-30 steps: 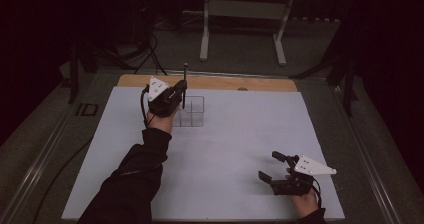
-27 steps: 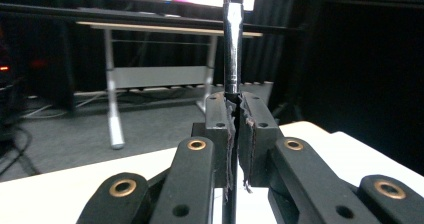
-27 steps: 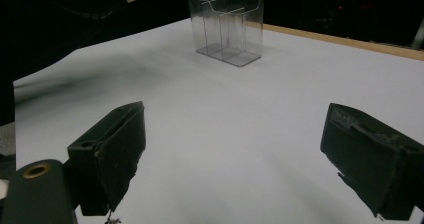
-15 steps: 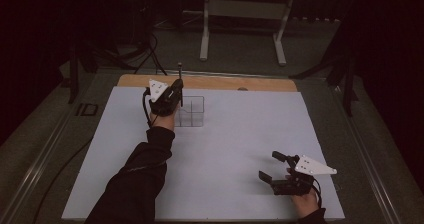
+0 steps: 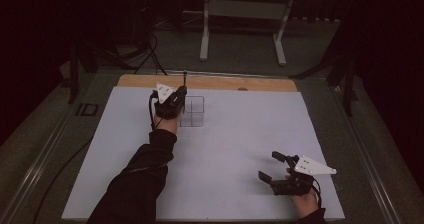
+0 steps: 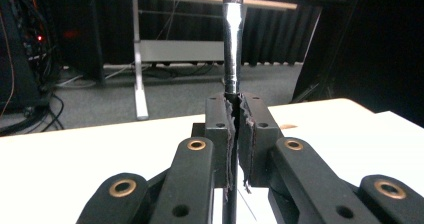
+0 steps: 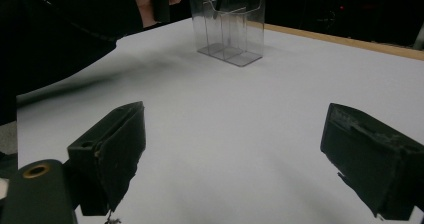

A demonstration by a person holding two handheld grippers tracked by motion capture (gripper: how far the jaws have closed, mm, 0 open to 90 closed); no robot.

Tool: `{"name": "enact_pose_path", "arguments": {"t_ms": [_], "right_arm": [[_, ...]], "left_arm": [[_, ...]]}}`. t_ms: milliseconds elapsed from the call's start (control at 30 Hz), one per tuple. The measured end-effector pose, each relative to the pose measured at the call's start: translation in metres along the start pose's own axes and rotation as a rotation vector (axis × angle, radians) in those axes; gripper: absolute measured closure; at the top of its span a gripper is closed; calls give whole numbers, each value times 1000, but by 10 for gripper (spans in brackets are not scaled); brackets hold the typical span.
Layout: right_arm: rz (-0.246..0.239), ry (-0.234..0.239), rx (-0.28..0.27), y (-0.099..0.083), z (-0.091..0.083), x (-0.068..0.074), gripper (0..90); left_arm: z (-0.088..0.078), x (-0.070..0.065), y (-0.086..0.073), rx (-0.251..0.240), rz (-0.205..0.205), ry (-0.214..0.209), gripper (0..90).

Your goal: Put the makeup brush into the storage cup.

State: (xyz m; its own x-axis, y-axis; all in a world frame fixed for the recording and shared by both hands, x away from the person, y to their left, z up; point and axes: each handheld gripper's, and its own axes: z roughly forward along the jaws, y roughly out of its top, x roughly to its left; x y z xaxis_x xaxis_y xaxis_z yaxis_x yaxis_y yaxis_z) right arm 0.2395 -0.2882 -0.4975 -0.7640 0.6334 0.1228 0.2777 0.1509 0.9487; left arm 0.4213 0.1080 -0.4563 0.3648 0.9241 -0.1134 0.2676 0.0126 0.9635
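A slim brush (image 6: 233, 39) with a silver ferrule stands upright, and my left gripper (image 6: 235, 115) is shut on its dark handle. In the high view this gripper (image 5: 181, 96) hangs at the far left of the white table, just over the left side of a clear plastic organizer (image 5: 196, 113) with several compartments. The brush tip (image 5: 184, 76) pointing up. The right gripper view shows the dark handle end (image 7: 218, 1) reaching down into the organizer (image 7: 235, 29). My right gripper (image 5: 271, 167) rests near the front right, jaws wide open (image 7: 235, 159) with nothing between them.
The white table top (image 5: 240, 134) has a wooden strip (image 5: 215, 83) along its far edge. Beyond it stand a metal desk frame (image 5: 242, 14) and cables (image 5: 145, 49) on a dark floor. A small dark object (image 5: 87, 109) lies off the table's left edge.
My left gripper has come down with the brush towards the organizer; the brush tip sits lower than before. The right gripper has stayed where it was.
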Motion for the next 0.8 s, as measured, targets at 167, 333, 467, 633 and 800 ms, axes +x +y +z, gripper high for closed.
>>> {"name": "enact_pose_path", "arguments": {"t_ms": [167, 333, 467, 633, 800], "right_arm": [[0, 4, 1, 0, 0, 0, 109], [-5, 5, 2, 0, 0, 0, 109], [-6, 6, 3, 0, 0, 0, 109], [-5, 7, 4, 0, 0, 0, 109], [-4, 7, 5, 0, 0, 0, 109]], "left_arm": [[2, -4, -5, 16, 3, -1, 853], [4, -8, -10, 37, 6, 12, 853], [5, -10, -12, 60, 3, 26, 852], [7, -15, -18, 73, 36, 37, 853], [8, -20, -20, 107, 93, 60, 852]]}}
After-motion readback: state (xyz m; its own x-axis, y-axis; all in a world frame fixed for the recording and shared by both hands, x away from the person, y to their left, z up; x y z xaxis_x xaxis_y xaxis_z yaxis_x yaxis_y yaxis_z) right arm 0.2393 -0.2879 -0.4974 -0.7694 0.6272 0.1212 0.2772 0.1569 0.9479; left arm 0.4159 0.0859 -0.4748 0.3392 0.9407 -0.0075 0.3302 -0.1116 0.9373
